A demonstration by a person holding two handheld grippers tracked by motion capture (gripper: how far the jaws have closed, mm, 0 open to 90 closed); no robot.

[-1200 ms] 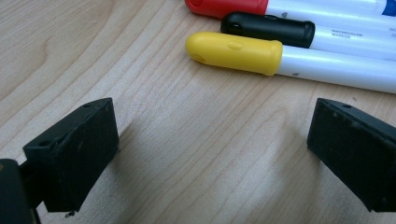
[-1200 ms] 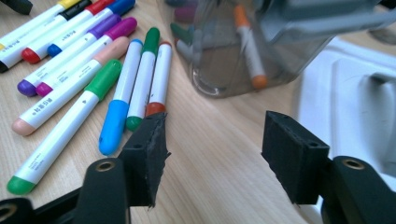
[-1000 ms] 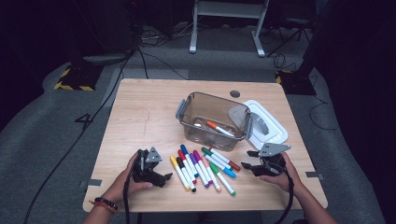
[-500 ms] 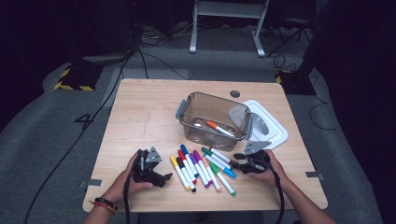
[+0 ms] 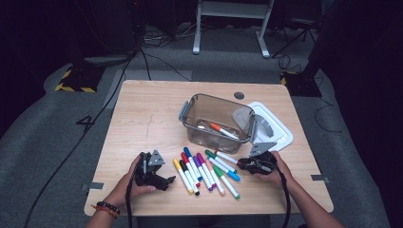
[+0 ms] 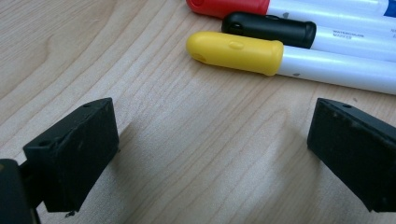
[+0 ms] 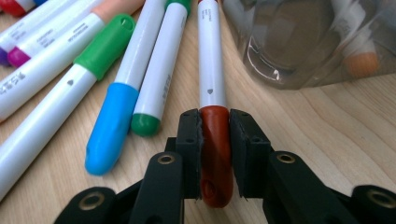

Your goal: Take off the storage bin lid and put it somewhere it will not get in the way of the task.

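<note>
**Right gripper clamped on a red-brown capped marker beside the clear bin**

The right gripper (image 7: pixel 215 154) has its two black jaws pressed against the cap of the red-brown marker (image 7: pixel 212 100), whose white barrel runs straight away from the jaws along the table (image 5: pixel 142 109). A small dark mark is printed on the barrel just above the cap; the neighbouring barrels carry lines of small grey print too blurred to read. In the left gripper view, the white barrel behind the black marker (image 6: pixel 268 29) shows tiny print that seems to read "WATERCOLOR MARKER", though it is barely legible.

The held marker lies at the right edge of the marker row (image 5: pixel 204 167), near the front of the table. Its far end points at the wall of the clear plastic bin (image 5: pixel 216 118). One orange-capped marker (image 5: pixel 223 130) lies inside the bin. To the held marker's left in the right gripper view lie a green-capped marker (image 7: pixel 156 70) and a blue-capped marker (image 7: pixel 119 98), close but apart from it. Bare wood lies to its right.

The white lid (image 5: pixel 273 124) lies flat behind the right gripper (image 5: pixel 255 163), just beside the bin.

The left gripper (image 5: pixel 151 172) rests on the wood at the row's left end, jaws spread wide with nothing between them. The yellow marker (image 6: pixel 236 51) lies just ahead of them. The whole left and far part of the table is open wood.
</note>
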